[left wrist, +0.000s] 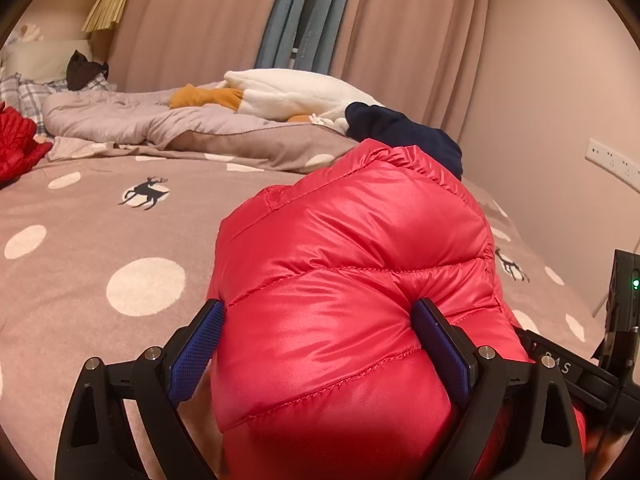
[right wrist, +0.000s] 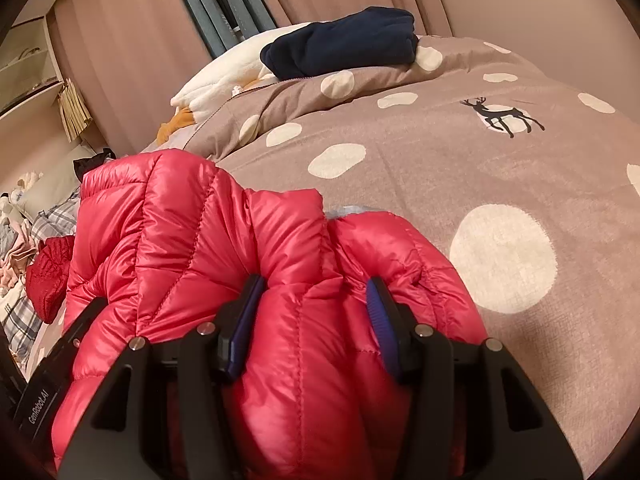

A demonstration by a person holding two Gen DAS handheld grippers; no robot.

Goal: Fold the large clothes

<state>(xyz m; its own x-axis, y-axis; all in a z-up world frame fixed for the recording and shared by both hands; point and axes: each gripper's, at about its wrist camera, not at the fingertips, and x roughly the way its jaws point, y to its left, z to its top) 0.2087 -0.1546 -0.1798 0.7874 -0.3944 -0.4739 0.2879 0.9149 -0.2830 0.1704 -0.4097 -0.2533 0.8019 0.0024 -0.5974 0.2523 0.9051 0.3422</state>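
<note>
- Puffy red down jacket (left wrist: 340, 280) lies bunched on the bed, at its near part, with both grippers clamped into it.
- Left gripper (left wrist: 320, 324) has its blue pads (left wrist: 198, 344) pressed against either side of a thick quilted fold, the jaws standing wide around the padding.
- Right gripper (right wrist: 316, 304) grips a narrower ridge of the same jacket, its jaws about half apart and the fabric bulging up between them.
- In the right wrist view the jacket's collar part stands up to the left of the gripper, and part of the left gripper's black body shows at the lower left edge.
- Brown bedcover (left wrist: 100, 232) with cream dots and deer prints lies under the jacket.
- Folded navy garment (right wrist: 340, 44) sits farther back on the bed, just beside a white plush toy (left wrist: 296, 92).
- Second red garment (left wrist: 16, 140) lies at the far left edge, well apart from the jacket.
- Pink curtains (left wrist: 200, 20) hang behind the bed.
</note>
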